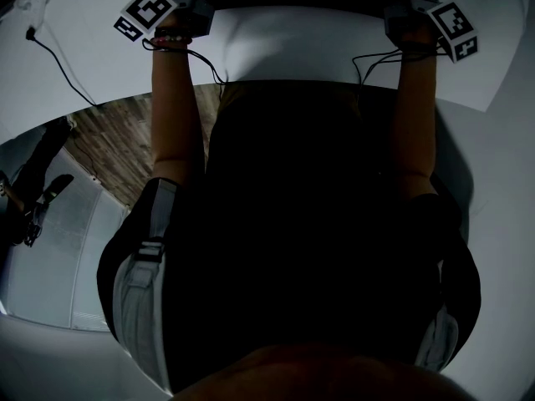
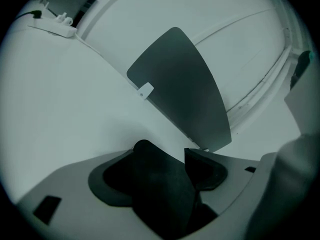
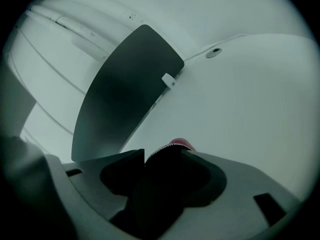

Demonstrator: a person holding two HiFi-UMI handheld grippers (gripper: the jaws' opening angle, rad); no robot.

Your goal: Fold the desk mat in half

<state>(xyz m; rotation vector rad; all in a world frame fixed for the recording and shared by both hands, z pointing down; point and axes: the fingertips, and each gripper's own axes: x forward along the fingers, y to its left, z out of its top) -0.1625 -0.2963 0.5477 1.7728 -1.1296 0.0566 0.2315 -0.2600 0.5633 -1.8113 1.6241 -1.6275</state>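
Observation:
The desk mat (image 1: 309, 53) lies pale and flat on the table between my two hands, at the top of the head view. In the left gripper view its pale face (image 2: 65, 109) fills the left, and a dark grey panel (image 2: 185, 89) with rounded corners and a small white tab (image 2: 146, 90) lies beyond its edge. The right gripper view shows the same dark panel (image 3: 120, 89) and tab (image 3: 168, 80) beside the pale face (image 3: 250, 119). My left gripper (image 2: 172, 156) is open at the mat's near edge, with nothing between the pads. My right gripper (image 3: 155, 156) is open too.
The white table (image 1: 497, 182) curves round the person's dark-clothed body. A black cable (image 1: 58, 57) runs over it at the left. Wooden floor (image 1: 117, 140) and a dark stand (image 1: 33, 190) show below. A white plug block (image 2: 62, 23) and a round grommet (image 3: 214, 51) sit further back.

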